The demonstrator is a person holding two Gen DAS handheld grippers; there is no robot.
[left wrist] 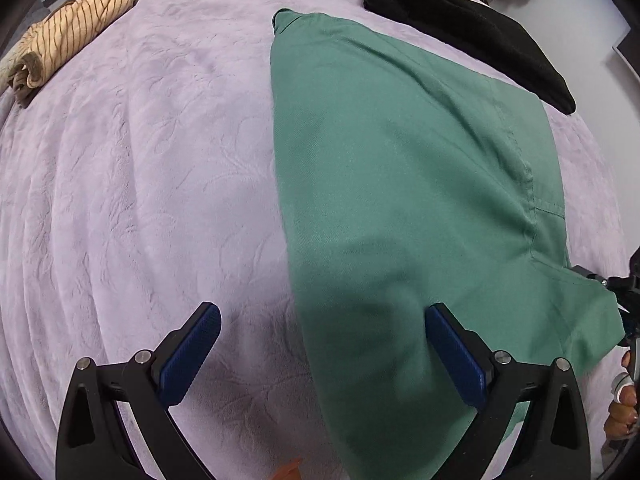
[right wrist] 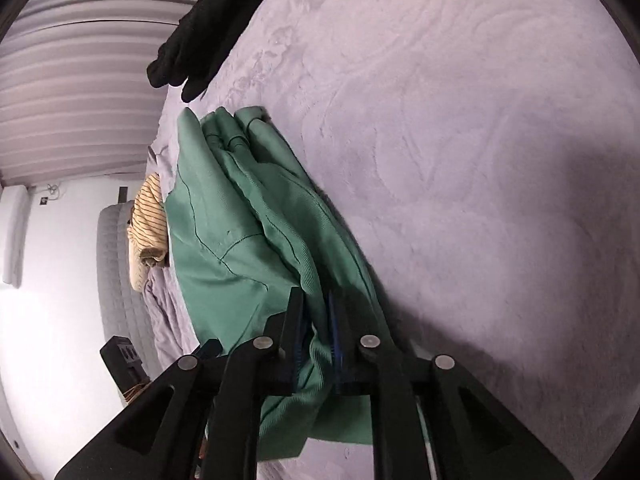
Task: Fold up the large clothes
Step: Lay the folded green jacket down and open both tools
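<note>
On the bed [left wrist: 140, 200], across its lilac blanket, lies the green garment [left wrist: 400, 180], folded into a long band with several layers stacked along one edge. The right tongs [right wrist: 316, 332] are clamped tight on a bunch of that layered edge at the garment's near end, cloth pinched between the two blue pads. The left tongs [left wrist: 320, 344] hover above the garment's opposite near corner with the jaws spread wide, one finger over the green cloth, the other over the blanket, gripping nothing. Beyond the garment's far end lies a black garment [left wrist: 460, 20], close to it but apart. Well away from the green garment, at the bed's edge, sits a rolled striped yellow garment [left wrist: 68, 40].
</note>
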